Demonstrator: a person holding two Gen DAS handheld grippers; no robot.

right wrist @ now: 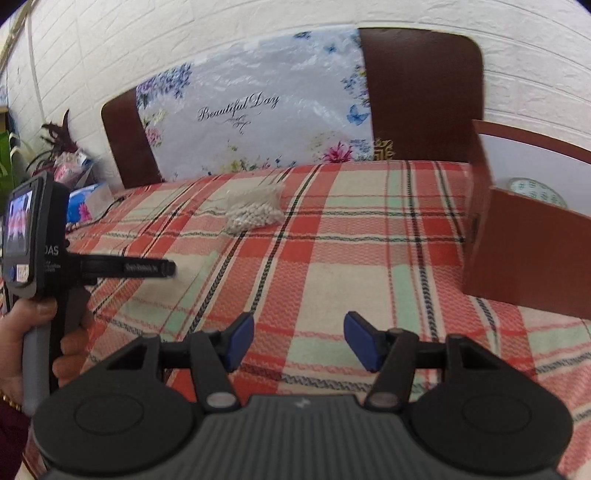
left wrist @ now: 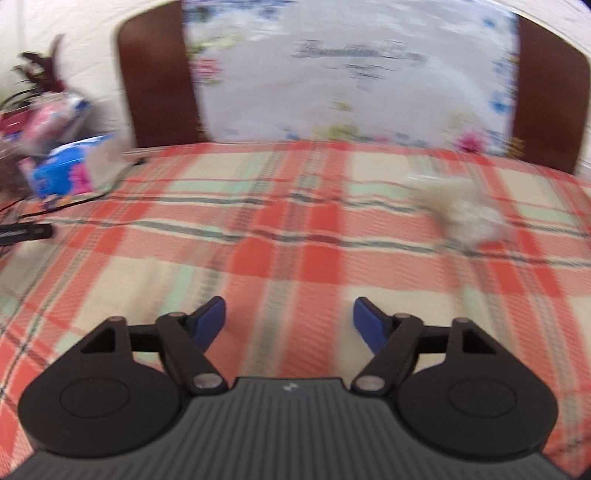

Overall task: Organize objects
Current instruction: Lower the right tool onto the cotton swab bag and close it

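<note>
A clear bag of small white beads [right wrist: 255, 212] lies on the plaid bedcover toward the far side; it shows blurred in the left wrist view [left wrist: 465, 214], ahead and to the right of my left gripper. My left gripper [left wrist: 289, 321] is open and empty above the cover. My right gripper [right wrist: 298, 338] is open and empty, well short of the bag. A brown open box [right wrist: 524, 258] stands at the right, with a round patterned item [right wrist: 535, 190] inside. The left hand-held gripper [right wrist: 125, 267] shows at the left of the right wrist view.
A brown headboard [right wrist: 421, 96] with a flowered plastic sheet [right wrist: 251, 110] stands behind the bed. A blue tissue pack [left wrist: 62, 173], packets and cables sit at the far left. A white brick wall [right wrist: 184, 33] lies behind.
</note>
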